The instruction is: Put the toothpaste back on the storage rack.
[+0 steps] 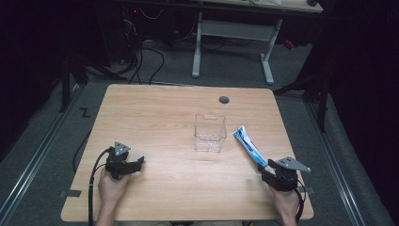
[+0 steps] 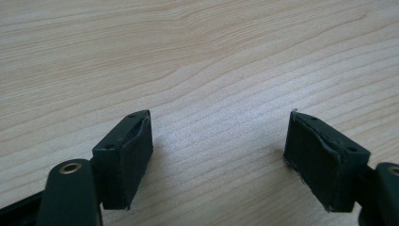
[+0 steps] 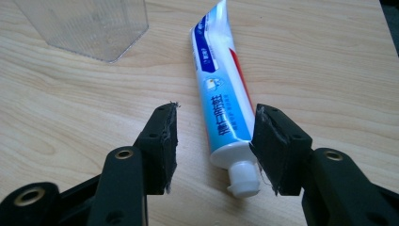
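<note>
A blue and white toothpaste tube [image 1: 249,146] lies flat on the wooden table [image 1: 160,117], right of a clear plastic box [image 1: 210,133] that stands upright and empty. My right gripper [image 1: 265,168] sits at the tube's near end, open. In the right gripper view the tube [image 3: 221,94] runs away from me between the jaws, its white cap [image 3: 242,181] toward me. The right pad [image 3: 277,150] is at the tube's shoulder and the left pad stands apart from it, so my right gripper [image 3: 214,127] is not clamped. My left gripper [image 1: 139,163] rests at the front left, and the left gripper view shows it [image 2: 219,136] wide open over bare wood.
A dark cable grommet [image 1: 224,100] sits in the tabletop behind the box. The clear box [image 3: 89,28] stands left of the tube's far end. A white desk frame [image 1: 235,42] stands on the floor beyond the table. The table's right edge [image 1: 294,155] is near my right hand.
</note>
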### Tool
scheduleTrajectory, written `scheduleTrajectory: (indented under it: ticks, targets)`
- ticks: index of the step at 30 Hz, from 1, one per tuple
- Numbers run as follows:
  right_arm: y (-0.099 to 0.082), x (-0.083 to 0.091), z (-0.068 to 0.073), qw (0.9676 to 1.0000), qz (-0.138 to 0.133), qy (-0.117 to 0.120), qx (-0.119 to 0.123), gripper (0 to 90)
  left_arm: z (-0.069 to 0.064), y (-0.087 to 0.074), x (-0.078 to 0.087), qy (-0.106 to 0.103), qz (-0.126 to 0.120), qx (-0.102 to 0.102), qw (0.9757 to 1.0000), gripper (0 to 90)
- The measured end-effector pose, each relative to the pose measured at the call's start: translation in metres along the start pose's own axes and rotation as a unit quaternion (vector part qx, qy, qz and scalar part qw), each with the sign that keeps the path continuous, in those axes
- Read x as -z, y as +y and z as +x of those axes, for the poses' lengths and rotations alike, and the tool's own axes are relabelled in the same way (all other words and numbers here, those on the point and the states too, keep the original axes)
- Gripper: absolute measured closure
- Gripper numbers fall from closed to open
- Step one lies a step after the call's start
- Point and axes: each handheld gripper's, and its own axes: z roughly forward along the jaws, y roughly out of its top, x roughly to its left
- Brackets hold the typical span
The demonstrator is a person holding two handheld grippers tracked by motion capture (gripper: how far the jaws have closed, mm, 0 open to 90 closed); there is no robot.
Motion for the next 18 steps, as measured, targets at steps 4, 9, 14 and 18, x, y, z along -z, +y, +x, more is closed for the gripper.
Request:
scheduleTrajectory:
  ticks: [4,9,14,18]
  targets:
    - [0.005,-0.002,-0.005,1.0,0.0,0.0,0.001,49.6,0.0,0.0,0.0,0.0,0.0,0.0,1.0,24.1]
    - [0.015,-0.006,-0.007,1.0,0.002,0.002,0.005,48.4,0.0,0.0,0.0,0.0,0.0,0.0,1.0,24.1]
    - [0.025,-0.01,-0.007,0.9999,0.005,0.001,0.014,47.2,0.0,0.0,0.0,0.0,0.0,0.0,1.0,24.1]
    - [0.033,-0.013,-0.007,0.9998,0.008,0.002,0.019,46.9,0.0,0.0,0.0,0.0,0.0,0.0,1.0,24.1]
